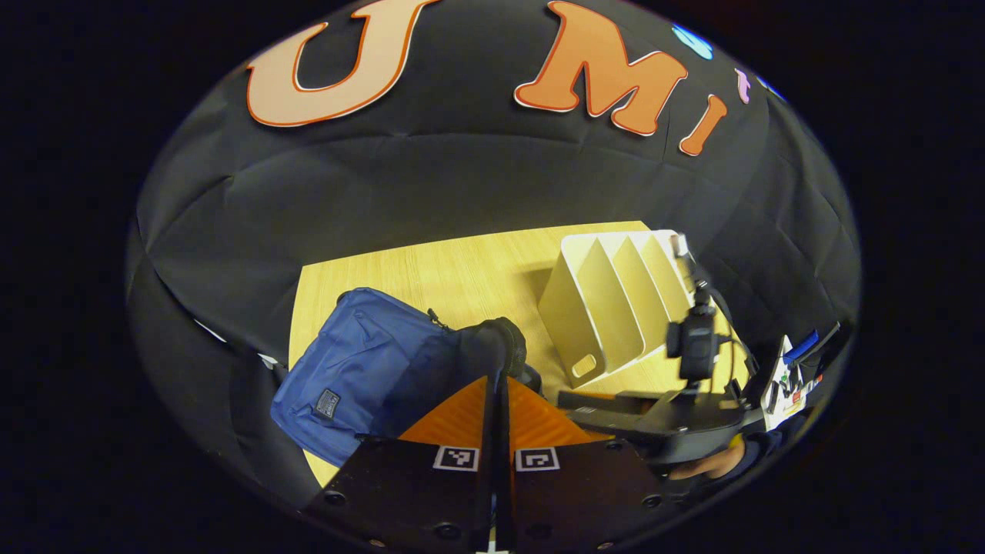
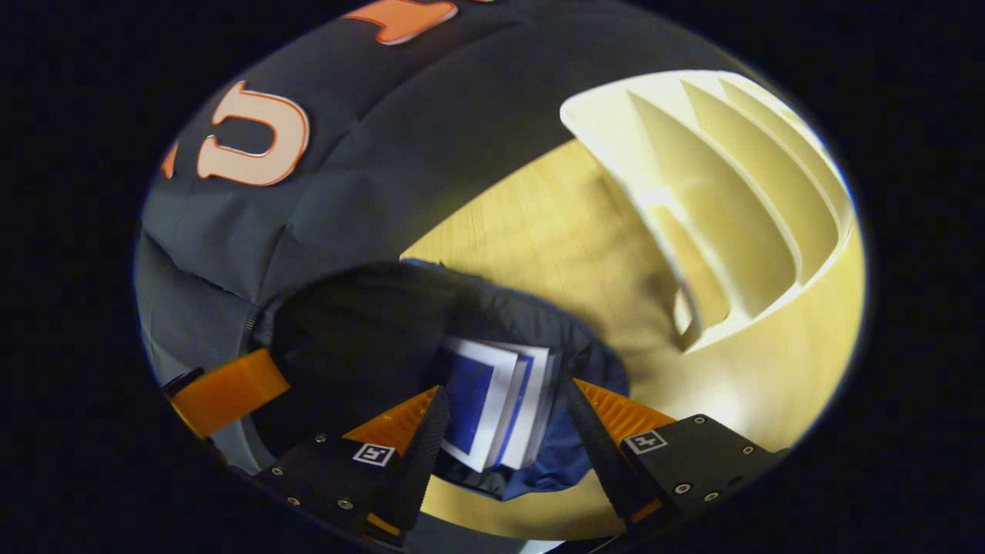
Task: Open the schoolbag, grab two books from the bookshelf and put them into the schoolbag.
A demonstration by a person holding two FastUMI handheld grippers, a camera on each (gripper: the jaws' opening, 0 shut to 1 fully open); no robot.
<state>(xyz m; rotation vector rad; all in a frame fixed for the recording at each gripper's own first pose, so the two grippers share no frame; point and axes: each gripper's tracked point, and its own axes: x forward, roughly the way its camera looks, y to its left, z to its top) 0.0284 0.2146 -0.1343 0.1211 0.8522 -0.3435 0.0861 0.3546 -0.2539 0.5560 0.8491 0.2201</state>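
Books (image 2: 496, 404) sit inside the soft, floppy schoolbag (image 1: 362, 369) at nine o'clock from the empty bookshelf (image 1: 608, 308). Left gripper (image 1: 496, 362) fingers clench its limp rim; right gripper (image 2: 500, 431) fingers are released.

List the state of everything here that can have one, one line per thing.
schoolbag: open, its edge pinched by the left gripper
books: inside the schoolbag's mouth
bookshelf: upright on the table, slots empty
left gripper: shut on the schoolbag
right gripper: open above the books
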